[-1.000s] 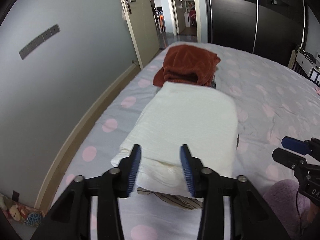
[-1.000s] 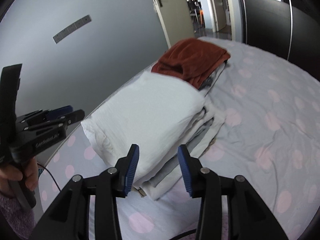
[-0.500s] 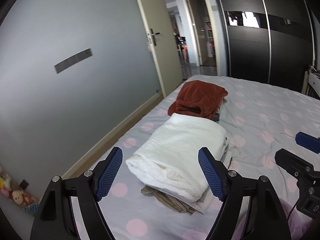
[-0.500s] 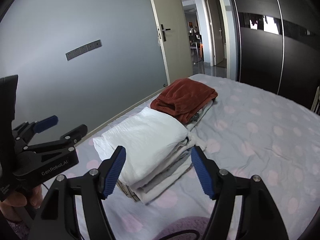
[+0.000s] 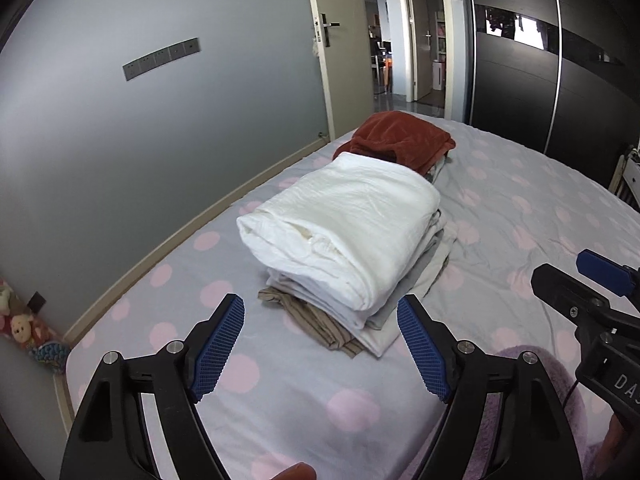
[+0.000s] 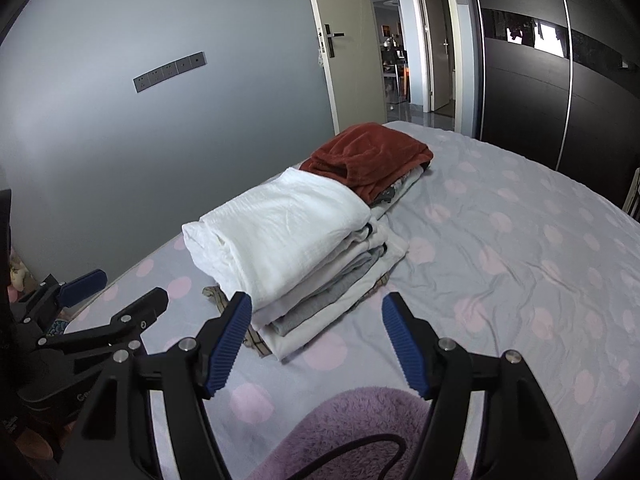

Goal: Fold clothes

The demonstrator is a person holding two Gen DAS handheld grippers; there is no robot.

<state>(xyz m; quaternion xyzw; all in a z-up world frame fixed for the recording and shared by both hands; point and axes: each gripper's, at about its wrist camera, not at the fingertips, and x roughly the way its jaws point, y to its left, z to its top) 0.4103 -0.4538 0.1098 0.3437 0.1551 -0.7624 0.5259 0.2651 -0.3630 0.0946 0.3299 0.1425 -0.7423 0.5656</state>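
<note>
Folded white cloth (image 5: 348, 220) atop neat stack (image 6: 320, 292) on bed (image 6: 520, 240), rust garment (image 5: 400, 140) just behind; left gripper (image 5: 320, 344) and right gripper (image 6: 316, 336) wide open, empty, short of stack; no loose clothes visible, folding seemingly complete

white folded garment (image 5: 352, 220) tops neat stack of folded clothes (image 6: 320, 292), grey and beige layers beneath, on polka-dot bed near wall-side edge. rust-red folded garment (image 5: 400, 140) tops second pile just behind, touching first stack.
</note>
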